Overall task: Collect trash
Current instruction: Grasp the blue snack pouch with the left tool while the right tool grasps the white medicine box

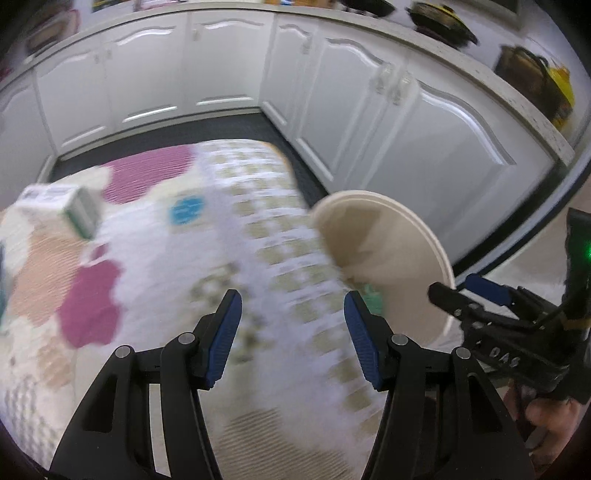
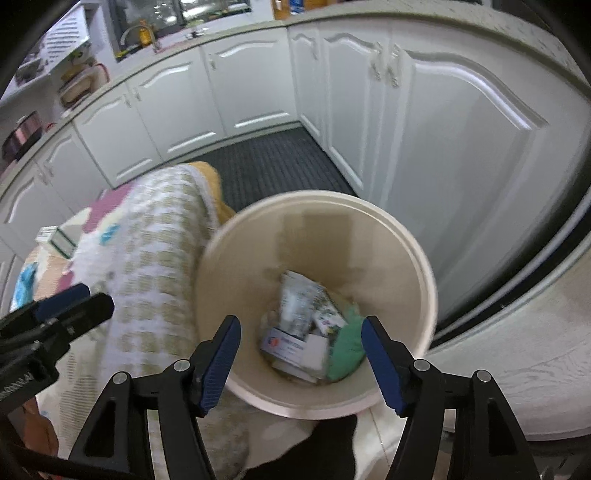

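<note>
Both grippers are black frames with ribbed blue pads and silver pivot screws; the right gripper (image 1: 476,295) carries white "DAS" lettering and a green light, the left gripper (image 2: 70,306) a coiled spring

White panelled base cabinets (image 2: 255,85) run along two walls and meet in a corner beneath a pale speckled countertop (image 1: 480,70). A dark ribbed floor mat (image 2: 273,162) lies along their base. A window (image 2: 177,11) sits above the counter.

both claws (image 1: 291,332) (image 2: 301,354) open, empty
</note>
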Demonstrator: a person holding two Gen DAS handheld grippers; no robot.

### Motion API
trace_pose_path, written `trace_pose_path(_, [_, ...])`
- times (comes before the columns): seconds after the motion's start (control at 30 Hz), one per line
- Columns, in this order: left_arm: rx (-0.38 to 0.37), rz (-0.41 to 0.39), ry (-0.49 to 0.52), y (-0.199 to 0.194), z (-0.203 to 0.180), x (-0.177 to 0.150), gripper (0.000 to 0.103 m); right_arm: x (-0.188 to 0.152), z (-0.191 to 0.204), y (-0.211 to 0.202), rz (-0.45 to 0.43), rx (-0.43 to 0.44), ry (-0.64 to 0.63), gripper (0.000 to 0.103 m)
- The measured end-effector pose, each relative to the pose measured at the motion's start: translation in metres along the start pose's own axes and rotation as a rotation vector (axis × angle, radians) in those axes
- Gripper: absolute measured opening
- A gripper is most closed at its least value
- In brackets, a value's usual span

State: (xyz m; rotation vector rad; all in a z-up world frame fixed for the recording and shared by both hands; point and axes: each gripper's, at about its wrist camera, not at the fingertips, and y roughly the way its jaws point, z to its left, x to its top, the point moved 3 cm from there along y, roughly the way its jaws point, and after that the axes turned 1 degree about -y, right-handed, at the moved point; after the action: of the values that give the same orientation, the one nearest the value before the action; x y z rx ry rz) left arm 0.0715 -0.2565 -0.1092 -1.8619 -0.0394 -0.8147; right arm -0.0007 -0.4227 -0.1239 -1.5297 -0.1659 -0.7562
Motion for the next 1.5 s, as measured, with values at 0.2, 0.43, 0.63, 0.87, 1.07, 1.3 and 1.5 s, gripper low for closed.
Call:
trace_pose_path(0.2, [0.106,-0.006,-0.108,-0.036,0.083,-0.010,0.059,0.008,0.058,-0.001,-0.002,0.075,-0.097,0.069])
trace_pose_path(0.43, [0.229,-0.055,-0.304,-0.082,0.190,-0.017,0.063,0.019,0.139,0.010,0.015,0.180,-0.209,0.070])
trace_pose_path(0.63, [0.279,-0.096,-0.506,-0.103,0.281,-0.021,0.072,0.037,0.206,0.010,-0.004,0.285,-0.309,0.078])
trace_pose_path(0.87, [0.276,-0.104,-0.641,-0.095,0.332,-0.020,0.072,0.068,0.279,0.015,-0.059,0.334,-0.470,0.082])
trace_pose_path(1.07, [0.291,-0.081,-0.677,-0.073,0.342,-0.015,0.072,0.086,0.323,0.044,-0.035,0.349,-0.566,0.082])
trace_pose_path(1.3, [0.258,-0.087,-0.677,-0.064,0.337,-0.004,0.072,0.092,0.347,0.081,0.019,0.329,-0.635,0.082])
trace_pose_path(1.5, [0.250,-0.106,-0.655,-0.064,0.332,0.002,0.075,0.091,0.354,0.093,0.035,0.350,-0.626,0.082])
